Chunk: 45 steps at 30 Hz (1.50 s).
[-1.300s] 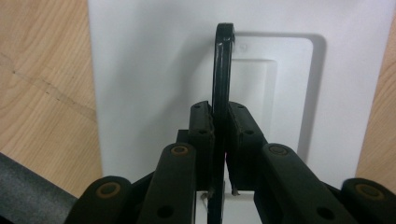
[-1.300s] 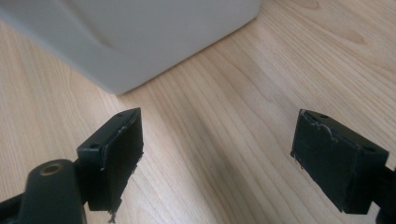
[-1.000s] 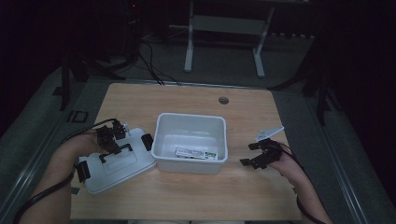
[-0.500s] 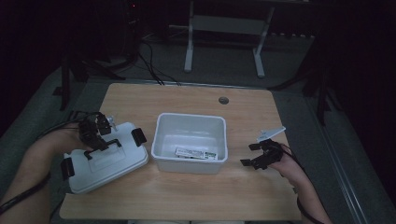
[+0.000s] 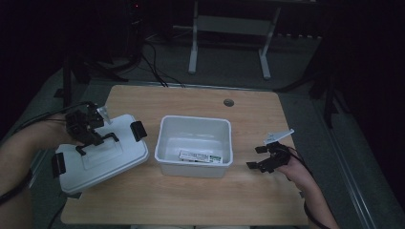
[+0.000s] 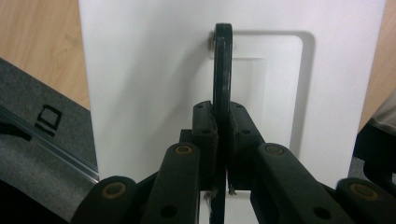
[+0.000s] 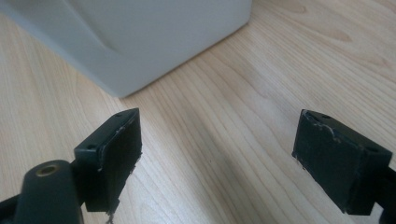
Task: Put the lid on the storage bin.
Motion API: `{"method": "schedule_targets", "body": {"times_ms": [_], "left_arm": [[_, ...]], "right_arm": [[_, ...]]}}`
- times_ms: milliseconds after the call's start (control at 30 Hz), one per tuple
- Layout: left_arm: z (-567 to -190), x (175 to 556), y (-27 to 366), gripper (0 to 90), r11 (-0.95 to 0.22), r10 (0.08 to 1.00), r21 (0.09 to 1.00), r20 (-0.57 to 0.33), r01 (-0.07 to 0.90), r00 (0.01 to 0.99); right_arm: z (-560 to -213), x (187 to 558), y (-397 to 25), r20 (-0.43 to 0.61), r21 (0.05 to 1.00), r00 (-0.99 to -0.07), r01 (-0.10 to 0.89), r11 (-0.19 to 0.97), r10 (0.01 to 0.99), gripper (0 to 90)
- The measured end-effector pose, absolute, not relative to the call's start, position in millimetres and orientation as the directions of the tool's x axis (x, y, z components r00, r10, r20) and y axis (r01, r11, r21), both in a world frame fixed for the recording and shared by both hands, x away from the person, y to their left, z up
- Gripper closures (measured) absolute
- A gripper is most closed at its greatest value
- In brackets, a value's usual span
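A white box lid (image 5: 102,157) with black side clips hangs over the table's left edge, slightly tilted. My left gripper (image 5: 88,136) is shut on the lid's black handle (image 6: 223,79), which stands upright between the jaws. An open white bin (image 5: 196,145) sits mid-table with a flat labelled packet (image 5: 200,156) lying in it. To the right of the bin my right gripper (image 5: 261,157) is open just above the wood, nothing between its fingers (image 7: 112,154); the bin's corner (image 7: 140,46) lies a little ahead of it.
The wooden table (image 5: 191,200) has a round cable hole (image 5: 229,102) near its back edge. Grey floor and a cable lie beyond the left edge. A metal stand (image 5: 229,28) rises behind the table.
My left gripper has carried the lid leftward, away from the bin and partly past the table's left edge. The right gripper has stayed in place.
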<state>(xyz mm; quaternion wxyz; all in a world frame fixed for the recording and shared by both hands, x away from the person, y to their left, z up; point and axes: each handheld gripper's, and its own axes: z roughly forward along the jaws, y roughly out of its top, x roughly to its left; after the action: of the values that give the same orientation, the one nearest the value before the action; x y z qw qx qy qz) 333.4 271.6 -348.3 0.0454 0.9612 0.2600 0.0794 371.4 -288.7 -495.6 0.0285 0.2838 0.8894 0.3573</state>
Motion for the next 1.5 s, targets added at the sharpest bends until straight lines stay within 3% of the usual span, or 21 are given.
{"method": "schedule_targets", "body": {"times_ms": [300, 1500], "left_arm": [[-326.8, 341.0, 244.3, 83.7, -0.883, 0.458, 0.186, 0.145, 0.431, 0.877], [-313.8, 371.4, 115.5, 83.7, -0.972, 0.214, 0.136, 0.182, 0.191, 0.96]], "right_arm": [[-497.1, 370.9, -287.1, 0.151, 0.66, -0.841, 0.477, 0.581, 0.519, 15.1], [-501.6, 365.1, -291.4, 0.15, 0.651, -0.835, 0.486, 0.583, 0.529, 15.1]]}}
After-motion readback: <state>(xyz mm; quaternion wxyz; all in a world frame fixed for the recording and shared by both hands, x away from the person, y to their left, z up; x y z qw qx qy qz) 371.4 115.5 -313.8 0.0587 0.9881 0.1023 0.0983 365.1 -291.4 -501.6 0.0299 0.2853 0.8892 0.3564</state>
